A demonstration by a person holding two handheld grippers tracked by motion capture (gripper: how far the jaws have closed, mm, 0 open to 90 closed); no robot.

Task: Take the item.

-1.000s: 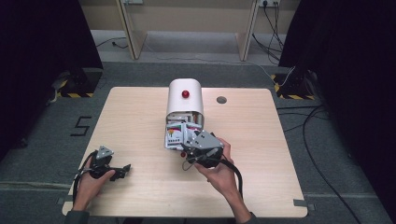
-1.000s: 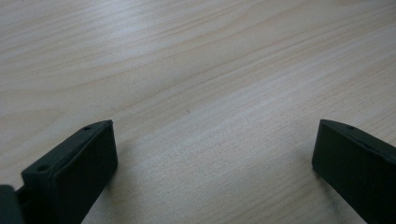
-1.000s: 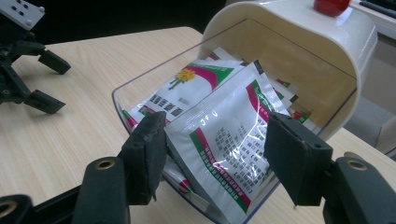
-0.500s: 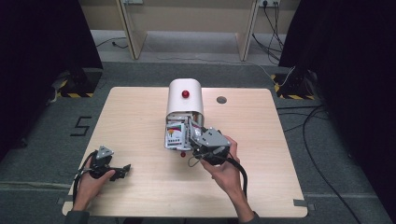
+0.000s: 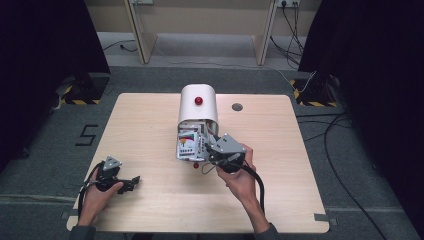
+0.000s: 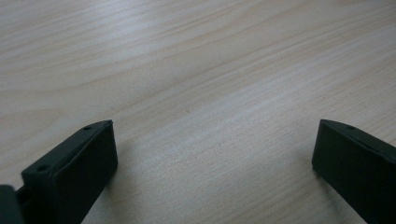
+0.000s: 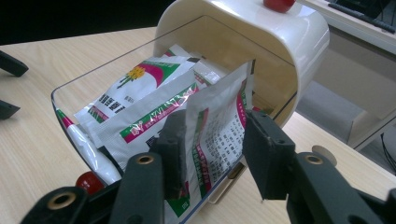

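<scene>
My right gripper [image 7: 210, 154] straddles one sachet [image 7: 219, 135] standing in the drawer [image 7: 70, 93], jaws part-open, not yet clamped. Left gripper [image 6: 212, 163] open, empty, idle.

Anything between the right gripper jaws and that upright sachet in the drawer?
Nothing visible. The right gripper has its jaws on either side of the upright sachet, one jaw against its face, the other apart. The clear drawer front sits below; other sachets lie off to one side.
</scene>
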